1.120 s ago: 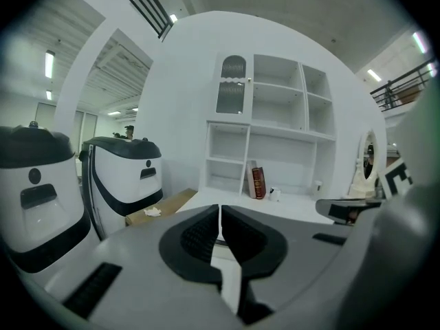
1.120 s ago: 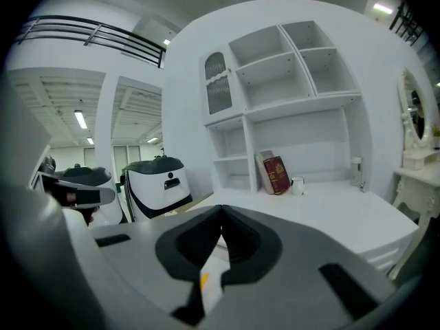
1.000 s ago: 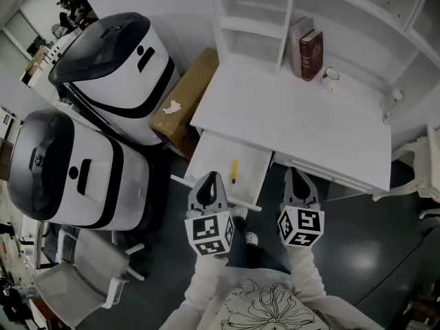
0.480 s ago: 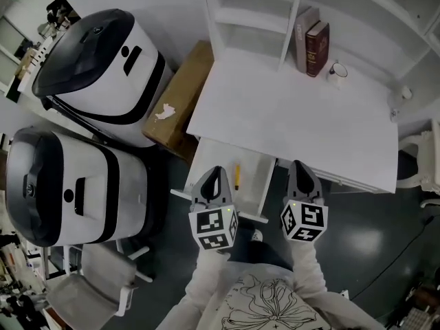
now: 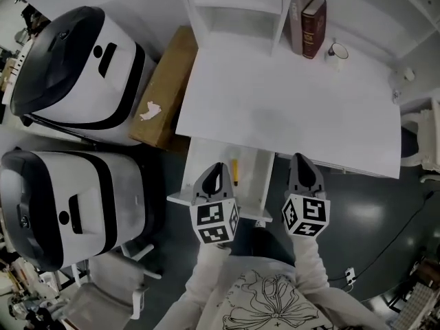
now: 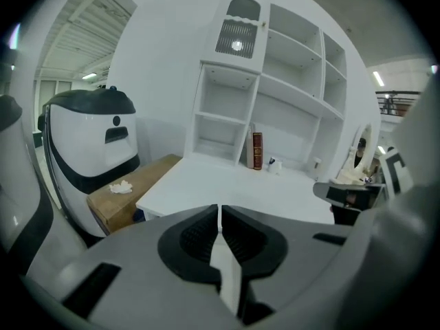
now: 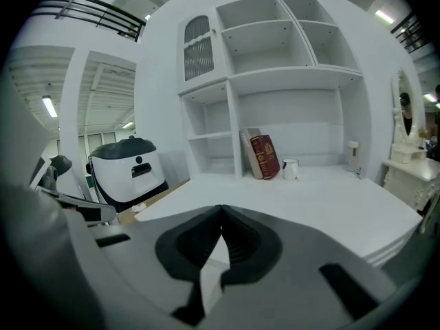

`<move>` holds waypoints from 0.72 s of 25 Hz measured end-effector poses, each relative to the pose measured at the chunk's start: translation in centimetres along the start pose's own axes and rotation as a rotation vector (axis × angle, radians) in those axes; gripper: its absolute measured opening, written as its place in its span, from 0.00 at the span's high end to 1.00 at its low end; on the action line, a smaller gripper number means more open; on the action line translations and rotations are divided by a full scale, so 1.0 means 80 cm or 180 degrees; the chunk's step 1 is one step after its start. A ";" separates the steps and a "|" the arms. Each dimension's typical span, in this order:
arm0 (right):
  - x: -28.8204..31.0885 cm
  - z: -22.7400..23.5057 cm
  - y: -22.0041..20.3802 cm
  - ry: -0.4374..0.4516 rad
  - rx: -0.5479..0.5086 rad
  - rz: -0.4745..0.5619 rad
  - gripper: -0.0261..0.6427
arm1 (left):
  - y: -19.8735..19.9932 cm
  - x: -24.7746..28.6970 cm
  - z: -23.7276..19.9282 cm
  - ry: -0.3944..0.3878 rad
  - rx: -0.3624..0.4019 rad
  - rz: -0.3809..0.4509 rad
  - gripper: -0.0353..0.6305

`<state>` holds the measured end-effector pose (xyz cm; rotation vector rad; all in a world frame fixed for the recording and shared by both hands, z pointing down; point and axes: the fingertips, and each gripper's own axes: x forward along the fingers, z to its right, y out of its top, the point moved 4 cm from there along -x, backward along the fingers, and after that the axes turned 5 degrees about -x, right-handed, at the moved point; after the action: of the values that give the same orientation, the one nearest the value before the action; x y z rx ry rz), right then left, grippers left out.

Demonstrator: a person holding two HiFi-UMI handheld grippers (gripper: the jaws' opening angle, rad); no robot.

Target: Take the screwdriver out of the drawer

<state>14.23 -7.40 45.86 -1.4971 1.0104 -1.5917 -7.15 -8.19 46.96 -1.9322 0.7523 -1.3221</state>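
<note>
Drawer [image 5: 253, 179] nearer left claw [image 5: 219, 166], right claw [image 5: 302, 157]; screwdriver [image 5: 234, 172] unmoved inside.

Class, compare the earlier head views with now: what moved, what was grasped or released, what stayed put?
Both grippers have edged forward toward the desk; the left gripper reaches further over the open drawer, beside the screwdriver, the right gripper nears the desk's front edge. Nothing was grasped: both stay shut, empty. Drawer, screwdriver, books and mug stayed put.
</note>
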 end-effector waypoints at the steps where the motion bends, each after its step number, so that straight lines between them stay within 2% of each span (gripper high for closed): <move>1: 0.004 0.001 -0.003 -0.0020 0.0004 -0.0024 0.96 | -0.003 0.006 -0.002 -0.0015 -0.0021 -0.0052 0.93; 12: 0.038 0.010 -0.027 -0.0151 0.0034 -0.0226 0.96 | -0.049 0.065 -0.018 -0.0145 -0.0161 -0.0603 0.92; 18: 0.048 0.018 -0.041 -0.0216 0.0035 -0.0325 0.96 | -0.081 0.093 -0.023 -0.0195 -0.0211 -0.0888 0.85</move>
<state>15.40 -9.54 50.53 -1.6067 0.8986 -1.6029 -5.94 -10.31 56.72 -2.1811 0.5154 -1.4075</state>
